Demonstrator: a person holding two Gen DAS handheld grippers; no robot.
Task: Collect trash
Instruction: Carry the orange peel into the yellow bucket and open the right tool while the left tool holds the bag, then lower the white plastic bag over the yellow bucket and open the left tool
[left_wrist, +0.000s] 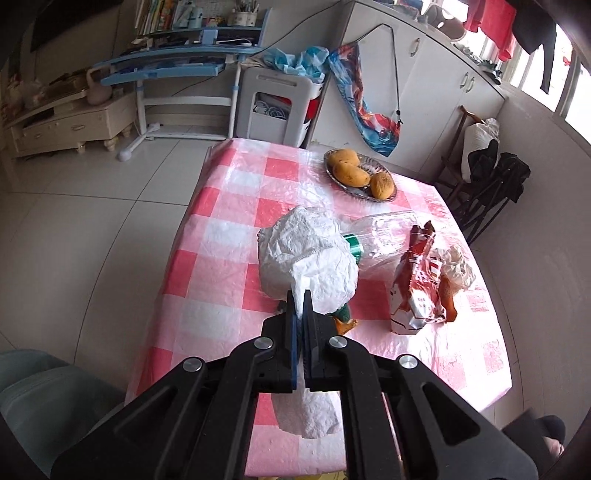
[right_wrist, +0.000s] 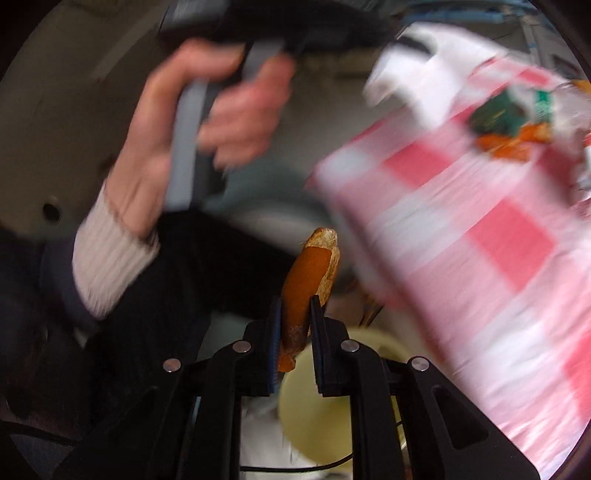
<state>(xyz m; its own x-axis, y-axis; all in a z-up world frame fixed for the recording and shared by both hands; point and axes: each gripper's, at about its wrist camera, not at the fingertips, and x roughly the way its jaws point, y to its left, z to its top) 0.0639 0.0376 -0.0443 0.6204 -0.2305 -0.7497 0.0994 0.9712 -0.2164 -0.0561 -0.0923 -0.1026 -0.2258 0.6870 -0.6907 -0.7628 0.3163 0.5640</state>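
In the left wrist view my left gripper (left_wrist: 299, 295) is shut on a fold of a crumpled white plastic bag (left_wrist: 310, 258), which hangs just above the pink checked tablecloth (left_wrist: 229, 236). Beside the bag lie a clear plastic bottle (left_wrist: 384, 236) with a green label, a red snack wrapper (left_wrist: 417, 288) and crumpled wrapping (left_wrist: 456, 266). Green and orange scraps (left_wrist: 343, 321) show under the bag. The right wrist view is blurred; there my right gripper (right_wrist: 297, 299) is shut on a strip of orange fruit peel (right_wrist: 310, 277), off the table's edge. The white bag (right_wrist: 424, 66) appears at upper right.
A glass dish of mangoes (left_wrist: 360, 175) sits at the table's far side. A person's hand (right_wrist: 229, 122) grips the other gripper's handle. A pale yellow round object (right_wrist: 314, 406) lies below my right gripper. A dark chair (left_wrist: 491, 184) stands right of the table, tiled floor to the left.
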